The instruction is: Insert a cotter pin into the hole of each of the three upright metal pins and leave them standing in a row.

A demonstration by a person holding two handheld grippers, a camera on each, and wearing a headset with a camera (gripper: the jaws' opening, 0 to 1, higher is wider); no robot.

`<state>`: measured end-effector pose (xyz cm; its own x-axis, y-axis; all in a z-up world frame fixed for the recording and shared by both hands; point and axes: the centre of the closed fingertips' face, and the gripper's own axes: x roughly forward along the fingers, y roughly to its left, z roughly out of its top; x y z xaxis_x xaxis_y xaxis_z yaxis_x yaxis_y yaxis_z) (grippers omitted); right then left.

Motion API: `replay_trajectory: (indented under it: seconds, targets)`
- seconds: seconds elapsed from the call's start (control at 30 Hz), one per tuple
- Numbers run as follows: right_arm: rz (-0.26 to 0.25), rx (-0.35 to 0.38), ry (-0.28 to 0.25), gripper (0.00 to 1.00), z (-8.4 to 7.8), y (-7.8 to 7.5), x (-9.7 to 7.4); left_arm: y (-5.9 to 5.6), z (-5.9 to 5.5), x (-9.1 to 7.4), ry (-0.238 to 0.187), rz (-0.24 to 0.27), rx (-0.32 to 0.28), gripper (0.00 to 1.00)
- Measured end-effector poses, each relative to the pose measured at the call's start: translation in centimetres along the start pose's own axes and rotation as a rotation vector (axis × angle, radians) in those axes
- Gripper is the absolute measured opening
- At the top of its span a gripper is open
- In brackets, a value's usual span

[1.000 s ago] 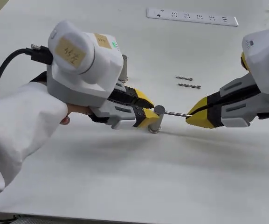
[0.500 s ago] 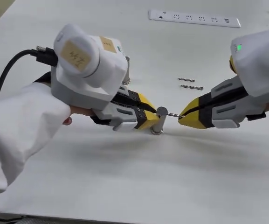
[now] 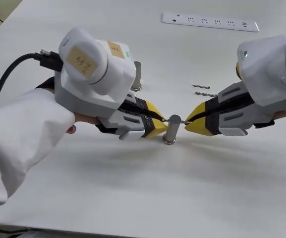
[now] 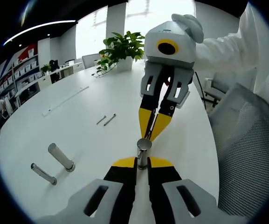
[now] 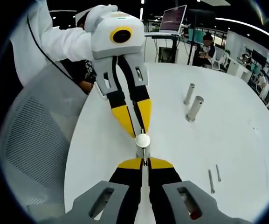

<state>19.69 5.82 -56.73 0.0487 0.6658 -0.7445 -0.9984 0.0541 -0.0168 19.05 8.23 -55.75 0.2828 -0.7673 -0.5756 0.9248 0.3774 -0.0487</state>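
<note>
Threading now: cotter pin (image 3: pixel 182 121) is passing through the hole near the top of the front metal pin (image 3: pixel 171 133); I judge it mid-insert.
Head view, left gripper (image 3: pixel 160 126): claw narrow, pinching the front metal pin low on its shaft and holding it upright on the table (image 3: pixel 133 188).
Head view, right gripper (image 3: pixel 188 123): claw closed on the cotter pin's tail. A short tip pokes out on the left gripper's side.
Head view, rest: second metal pin (image 3: pixel 137 77) stands behind the left gripper. Two loose cotter pins (image 3: pixel 201 87) lie further right.
Left gripper view: front metal pin (image 4: pixel 143 151) sits between the yellow tips. Two bare metal pins (image 4: pixel 62 157) stand off to the left.
Right gripper view: jaws together on the cotter pin, just under the front metal pin's head (image 5: pixel 142 140).
Done: none fully, by my read.
Left: seat this one, thread two more, line up the row.
</note>
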Motion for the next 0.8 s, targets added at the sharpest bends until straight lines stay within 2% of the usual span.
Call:
replay_trajectory:
  seconds: [0.23, 0.47, 0.67, 0.8]
  targets:
    - [0.005, 0.009, -0.016, 0.05, 0.1, 0.2, -0.3, 0.2, -0.3, -0.3, 0.003, 0.011, -0.009, 0.07]
    - [-0.004, 0.022, -0.010, 0.02, -0.4, 0.0, -1.1, 0.2, -0.5, -0.5, 0.007, 0.016, -0.014, 0.09]
    - [0.001, 0.028, -0.032, 0.00, 0.2, 0.2, -1.0, 0.3, -0.5, -0.5, 0.001, 0.018, -0.021, 0.11]
    - [0.006, 0.024, -0.034, 0.00, 0.5, 0.3, -0.8, 0.2, -0.5, 0.0, -0.019, 0.007, -0.035, 0.21]
